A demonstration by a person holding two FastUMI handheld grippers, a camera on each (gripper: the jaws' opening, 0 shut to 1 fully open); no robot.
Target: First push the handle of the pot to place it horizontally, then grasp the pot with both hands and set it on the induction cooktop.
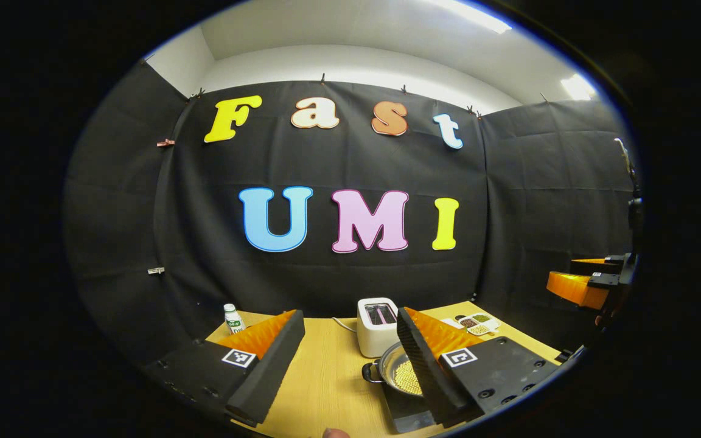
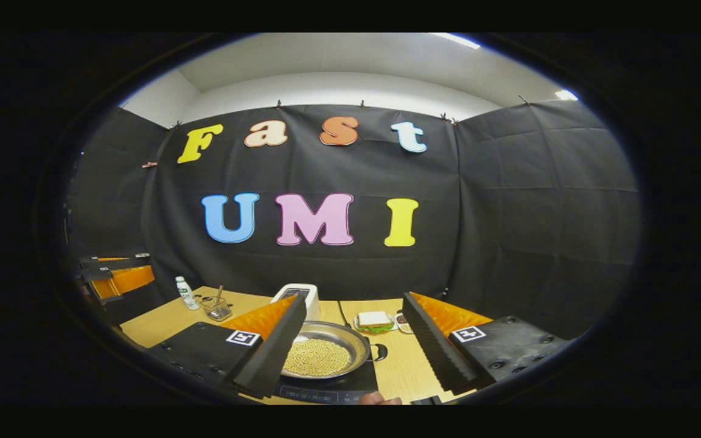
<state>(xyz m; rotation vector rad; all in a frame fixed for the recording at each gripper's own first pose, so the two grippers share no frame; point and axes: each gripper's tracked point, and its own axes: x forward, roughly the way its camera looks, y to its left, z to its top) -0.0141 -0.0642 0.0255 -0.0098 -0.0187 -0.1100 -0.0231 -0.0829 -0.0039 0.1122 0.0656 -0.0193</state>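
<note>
A steel pot (image 1: 400,370) holding yellow grains sits on the black induction cooktop (image 1: 410,413), partly behind one finger of my left gripper (image 1: 348,317). That gripper hangs open and empty above the table, left of the pot. In the right gripper view the pot (image 2: 325,353) rests on the cooktop (image 2: 333,389), with its small dark handle (image 2: 380,351) pointing right. My right gripper (image 2: 353,301) is open with nothing held, and the pot lies below and between its fingers. Each gripper also appears far off in the other's view, the right gripper (image 1: 575,278) and the left gripper (image 2: 114,271), both raised off the table.
A white toaster (image 1: 376,325) stands behind the pot. A small bottle (image 2: 187,293) and a glass dish (image 2: 218,309) are at the back left of the wooden table (image 2: 162,322). A sandwich on a plate (image 2: 375,321) and a seasoning tray (image 1: 477,323) lie at the back right.
</note>
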